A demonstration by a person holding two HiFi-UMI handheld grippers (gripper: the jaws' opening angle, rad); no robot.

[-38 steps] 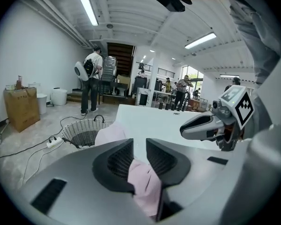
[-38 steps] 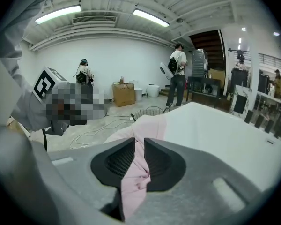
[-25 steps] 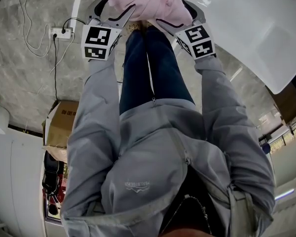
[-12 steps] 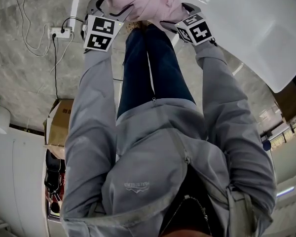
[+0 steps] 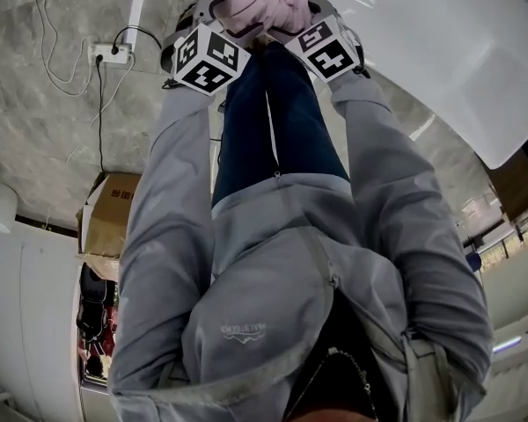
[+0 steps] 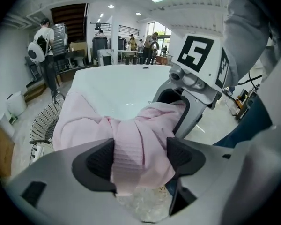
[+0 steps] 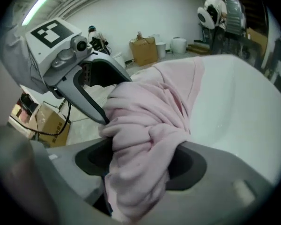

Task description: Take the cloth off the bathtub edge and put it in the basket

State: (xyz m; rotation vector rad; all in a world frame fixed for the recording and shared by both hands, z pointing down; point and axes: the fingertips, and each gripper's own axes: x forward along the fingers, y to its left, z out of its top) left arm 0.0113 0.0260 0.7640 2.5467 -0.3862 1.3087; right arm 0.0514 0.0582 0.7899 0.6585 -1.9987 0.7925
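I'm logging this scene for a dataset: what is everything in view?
bathtub: one, white, ahead
pink cloth: one, pink, bunched at its rim
basket: one, pale lattice, floor beside the bathtub
cardboard boxes: two or more, brown, floor
power strip: one, white, floor
bystanders: several, far background
jeans: one pair, blue, person's legs
jacket: one, grey, torso, arms
left gripper: one, grey, jaws have just been opening, cloth between them
right gripper: one, grey, jaws have just been closing, pressing the cloth
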